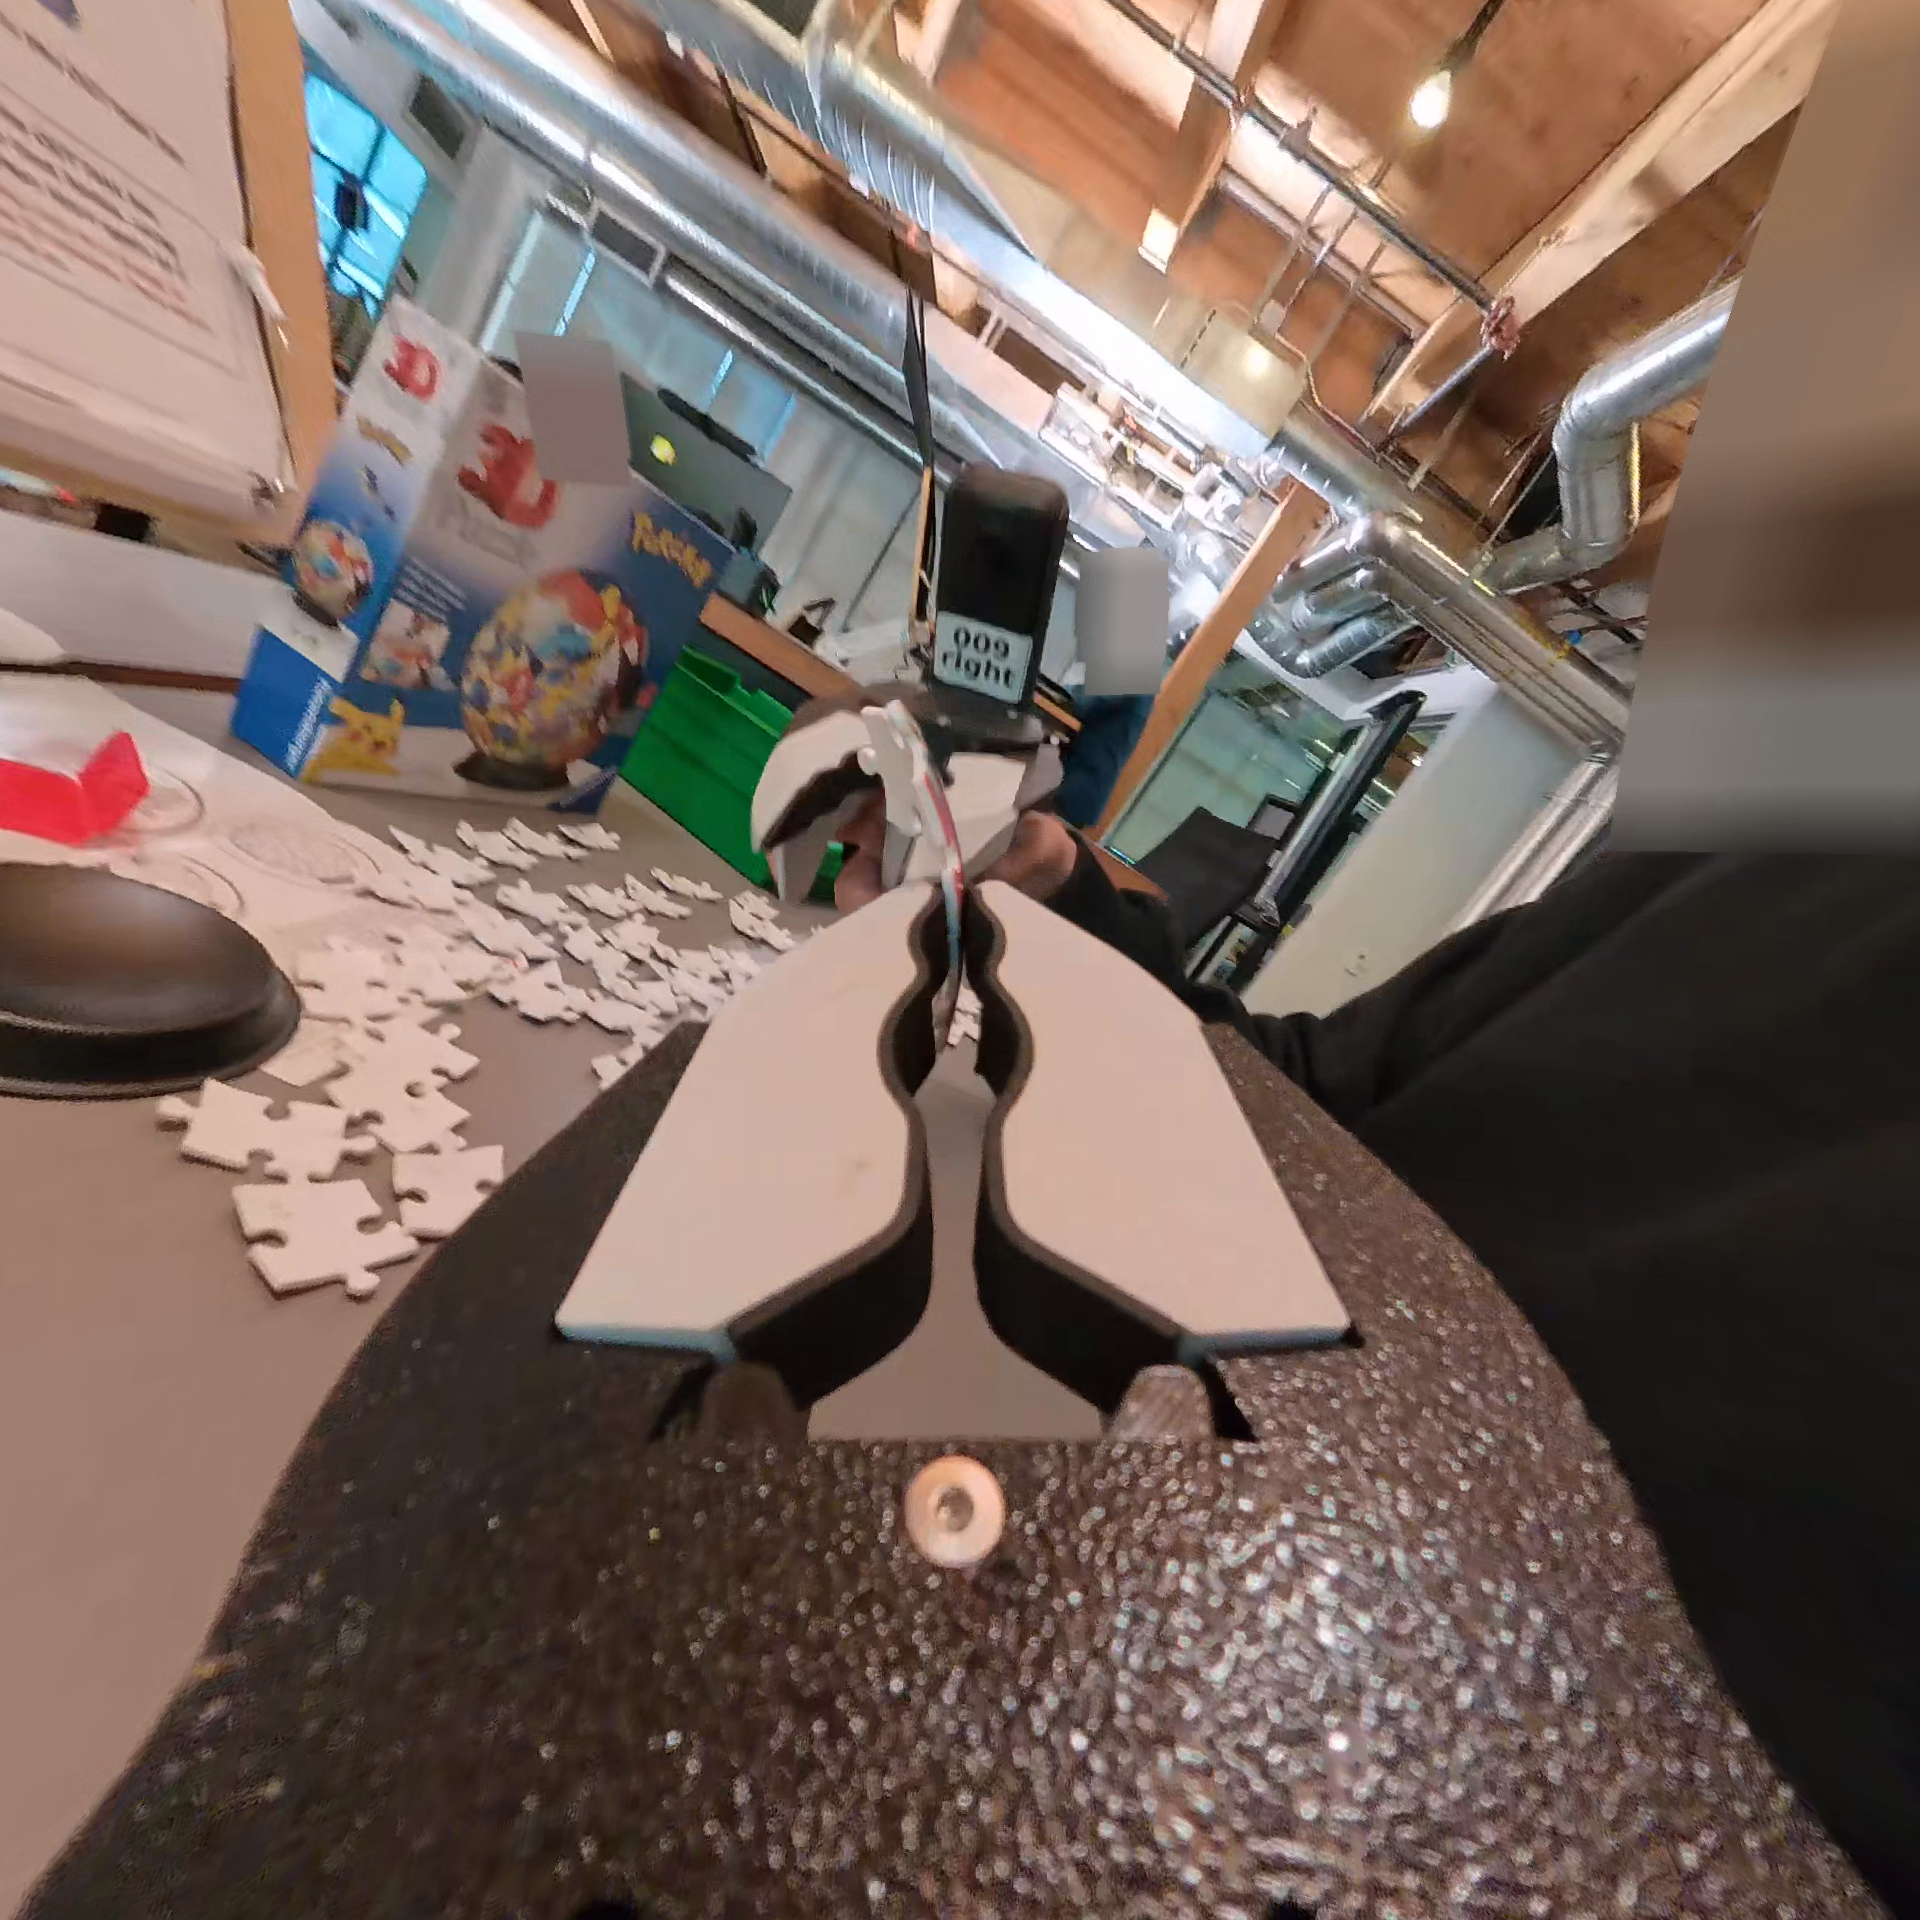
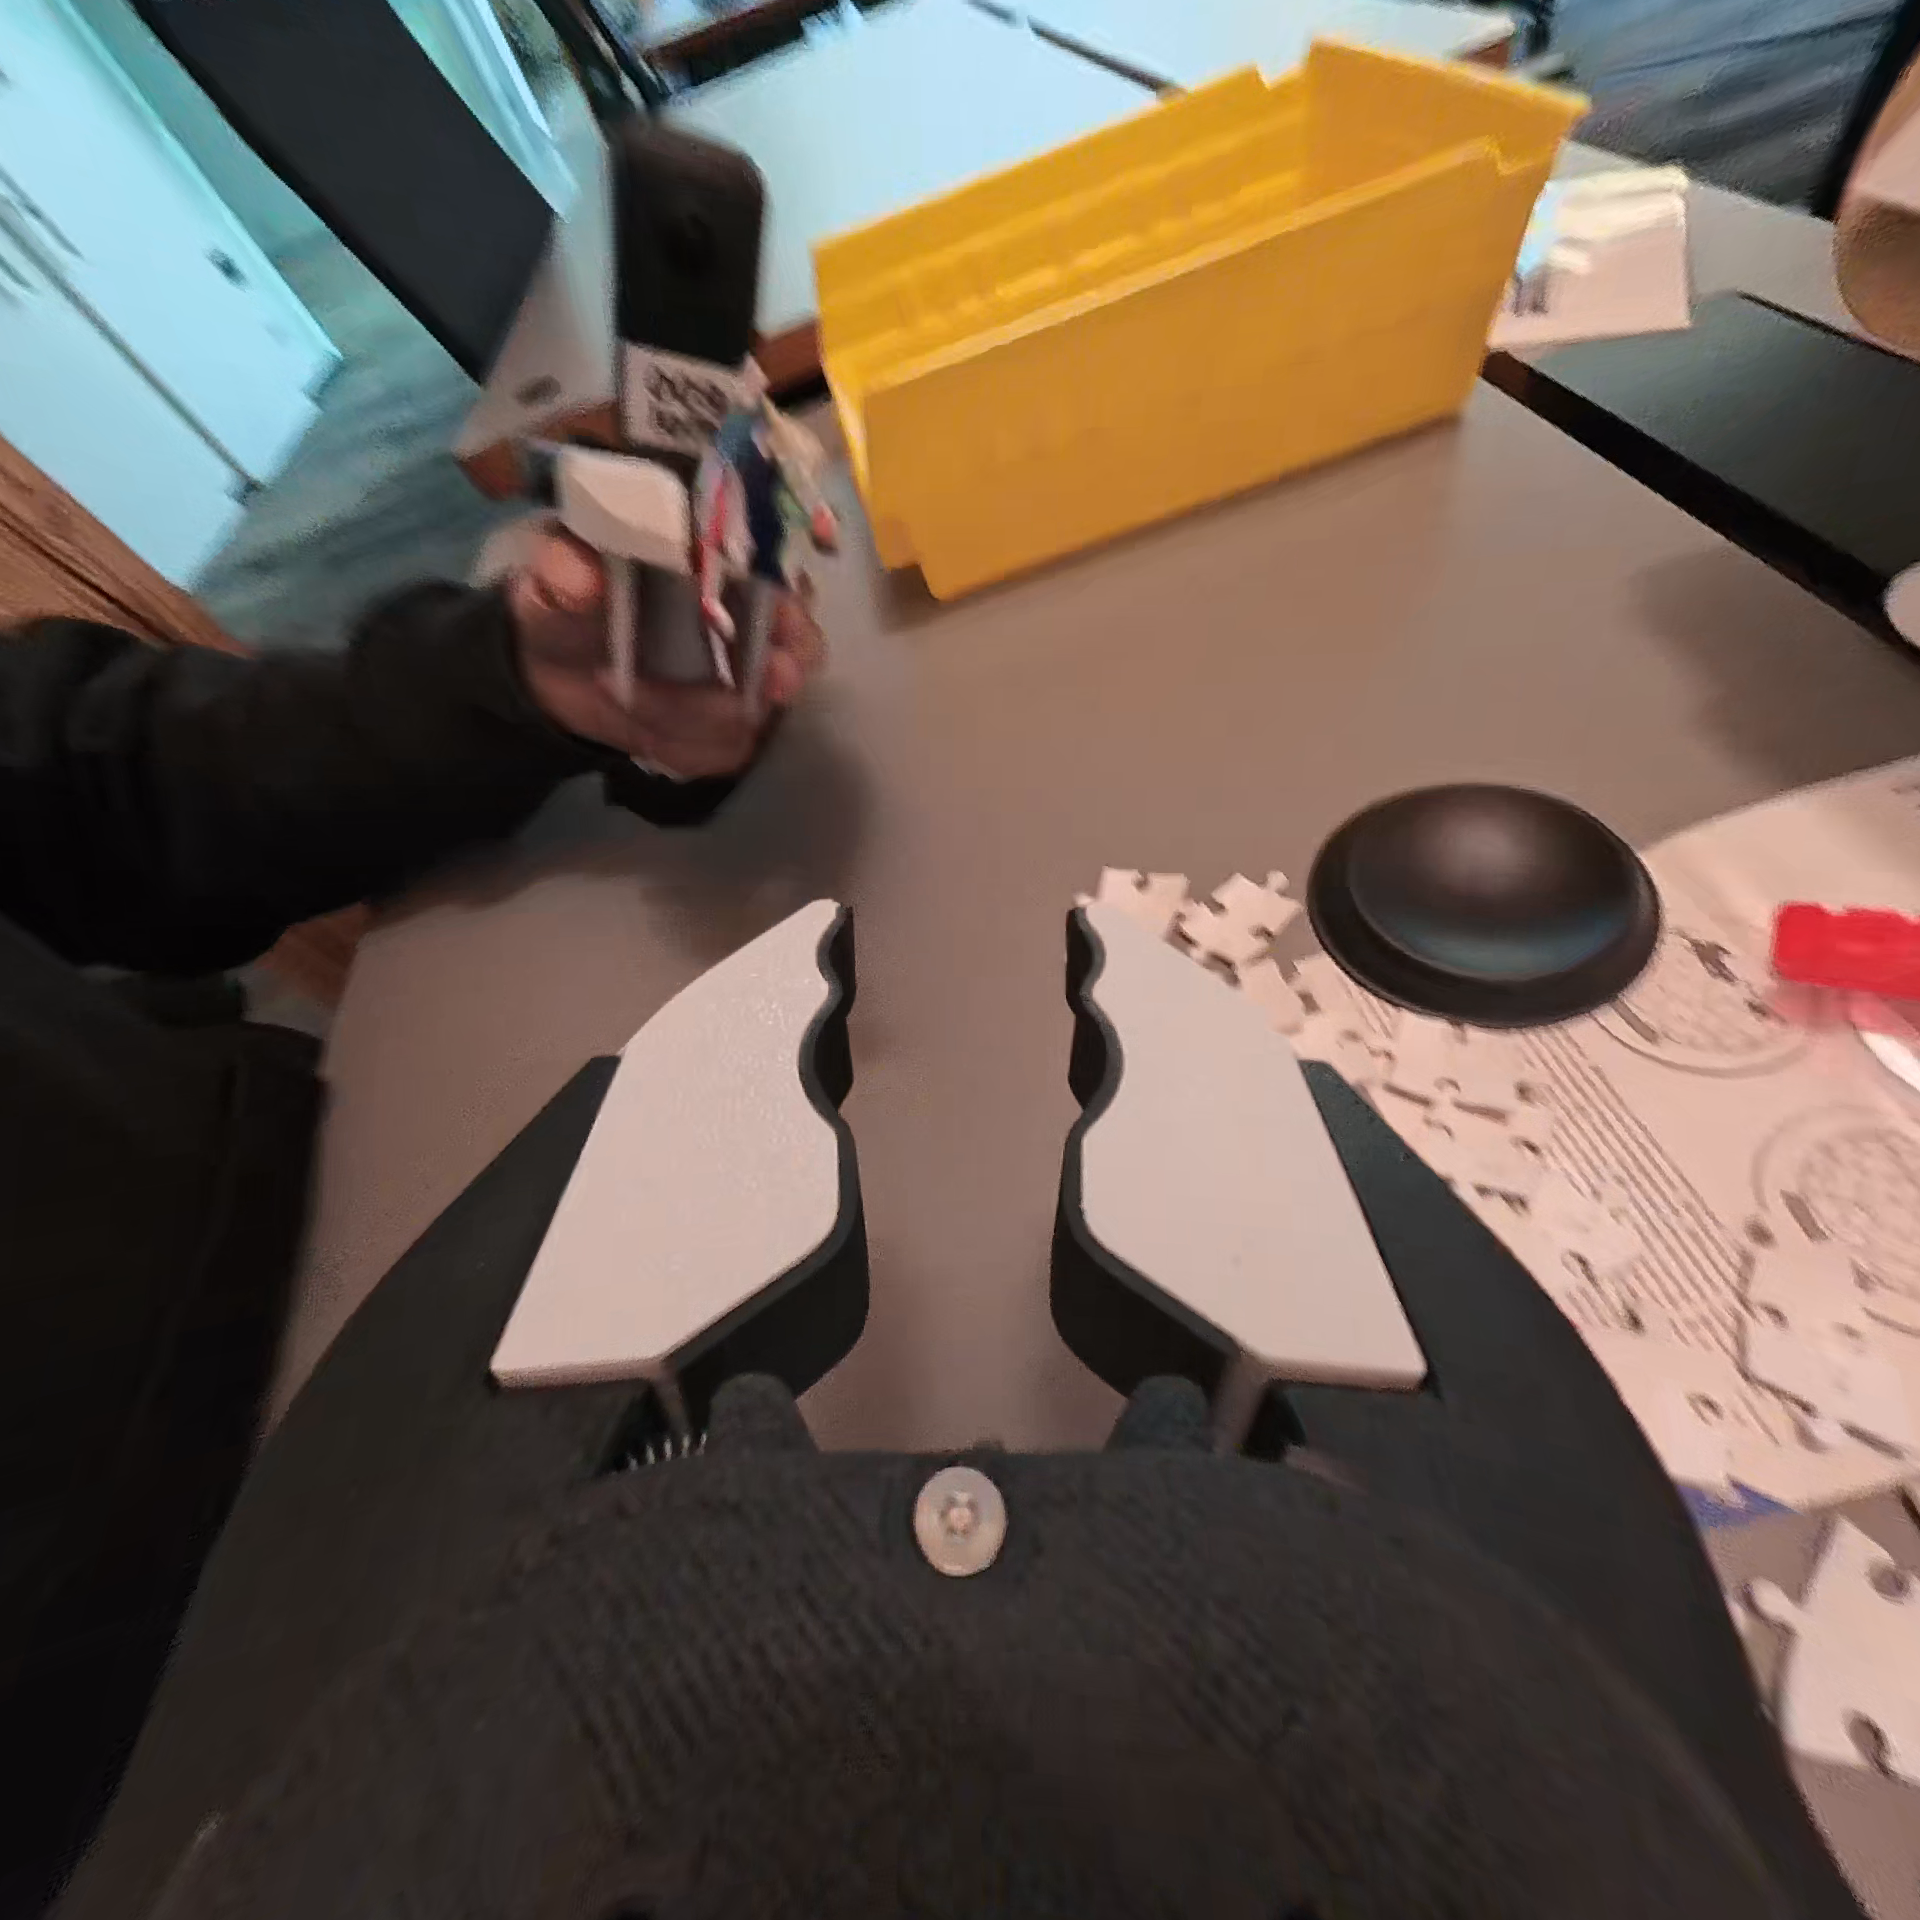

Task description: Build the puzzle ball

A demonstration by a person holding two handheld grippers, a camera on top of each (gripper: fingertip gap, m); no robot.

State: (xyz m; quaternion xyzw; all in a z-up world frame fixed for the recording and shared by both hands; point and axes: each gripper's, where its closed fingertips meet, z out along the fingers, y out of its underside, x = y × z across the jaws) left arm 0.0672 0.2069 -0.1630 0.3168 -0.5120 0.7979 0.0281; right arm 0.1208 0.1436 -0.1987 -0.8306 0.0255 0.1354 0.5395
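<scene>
Left gripper (image 1: 954, 940) clamped on joined puzzle strip (image 1: 940, 831), held aloft; right gripper (image 2: 958, 961) jaws apart, empty, above table (image 2: 1091, 665). Loose white pieces (image 1: 436, 997) scattered beside black stand (image 2: 1481, 920). Step judged: early assembly. Next: fetch matching piece, align tabs
</scene>
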